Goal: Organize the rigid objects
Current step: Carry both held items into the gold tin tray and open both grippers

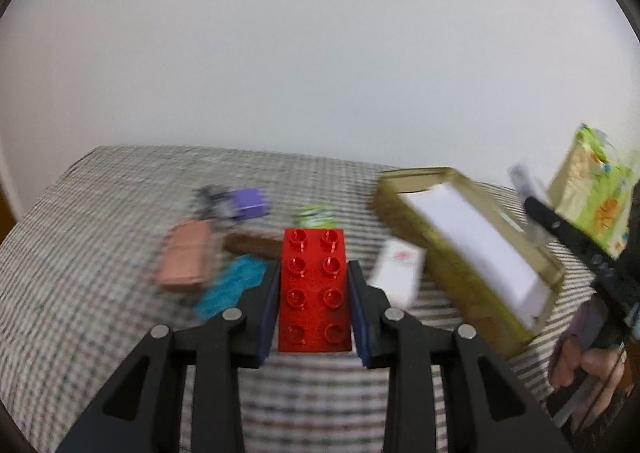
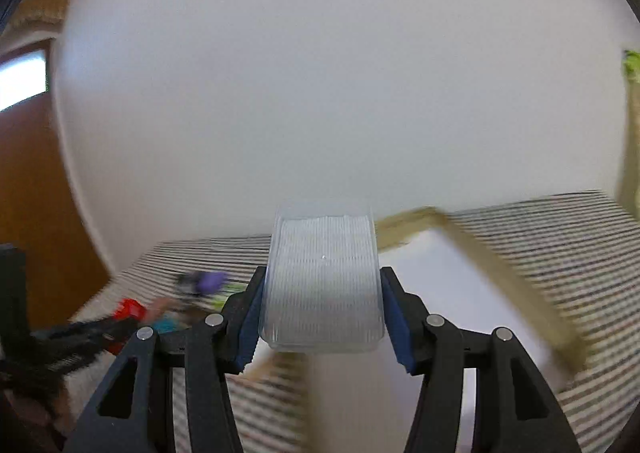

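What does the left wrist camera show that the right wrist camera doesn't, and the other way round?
Only the left wrist view: a white card, a pink block and a brown piece on the cloth, and the red brick's studded top, pinched in the left claw.

Only the right wrist view: the clear plastic box filling the right claw, plus a brown door and a window.

Both: the checked tablecloth, the open box with a white floor, a purple block, a teal piece, and a glimpse of the other claw.

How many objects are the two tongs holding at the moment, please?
2: the red brick sits clamped in the left tongs, and the clear plastic box in the right tongs.
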### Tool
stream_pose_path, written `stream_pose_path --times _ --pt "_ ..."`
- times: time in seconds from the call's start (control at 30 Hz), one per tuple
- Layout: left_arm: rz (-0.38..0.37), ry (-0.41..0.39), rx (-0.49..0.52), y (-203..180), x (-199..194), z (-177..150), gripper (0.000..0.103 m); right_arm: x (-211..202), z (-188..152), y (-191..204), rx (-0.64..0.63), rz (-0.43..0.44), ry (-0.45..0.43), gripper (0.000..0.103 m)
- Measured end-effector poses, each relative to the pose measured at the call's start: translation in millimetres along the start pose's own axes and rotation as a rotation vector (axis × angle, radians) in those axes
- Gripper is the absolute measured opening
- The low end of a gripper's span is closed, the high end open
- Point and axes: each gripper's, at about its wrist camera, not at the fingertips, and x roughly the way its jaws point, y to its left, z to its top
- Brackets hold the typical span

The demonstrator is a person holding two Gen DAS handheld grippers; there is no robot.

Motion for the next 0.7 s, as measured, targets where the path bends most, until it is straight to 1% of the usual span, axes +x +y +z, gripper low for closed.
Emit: stream_pose_path --times 0.07,0.1,0.2,0.23,0.33,0.37,0.43,0.5,0.53,0.63,0.7 --pt "-0.039 -0.002 0.023 -22 9 5 0.031 -2 -4 -19 0.012 -0.056 0.021 0.056" --pt "-0.058 0.0 0.032 -32 14 7 0.031 5 -2 -27 0.015 -0.078 0.033 0.056" --pt "-0.133 0.005 0.057 -69 28 16 0.031 7 -2 -51 0.03 -0.142 0.057 0.056" --pt "-0.157 0.004 0.079 -85 36 20 0.031 10 -3 -52 0.034 -0.154 0.06 0.056" --pt "-0.191 -0.004 0.128 -113 48 25 0.031 13 -2 -60 0.029 -0.226 0.076 0.056" --pt "-0.199 0.002 0.145 -123 55 26 0.031 15 -3 -63 0.037 -0.237 0.091 0.056" --pt "-0.214 0.024 0.158 -136 67 27 0.031 21 -5 -70 0.044 -0.246 0.116 0.056" --pt "-0.227 0.05 0.161 -144 81 25 0.031 21 -8 -69 0.021 -0.286 0.128 0.056" --pt "-0.23 0.063 0.162 -147 86 23 0.031 10 -11 -73 0.015 -0.3 0.13 0.056" --pt "-0.235 0.09 0.173 -148 95 19 0.031 19 -10 -75 0.037 -0.296 0.156 0.056" --pt "-0.234 0.096 0.179 -145 93 14 0.031 23 -10 -78 0.045 -0.29 0.176 0.056"
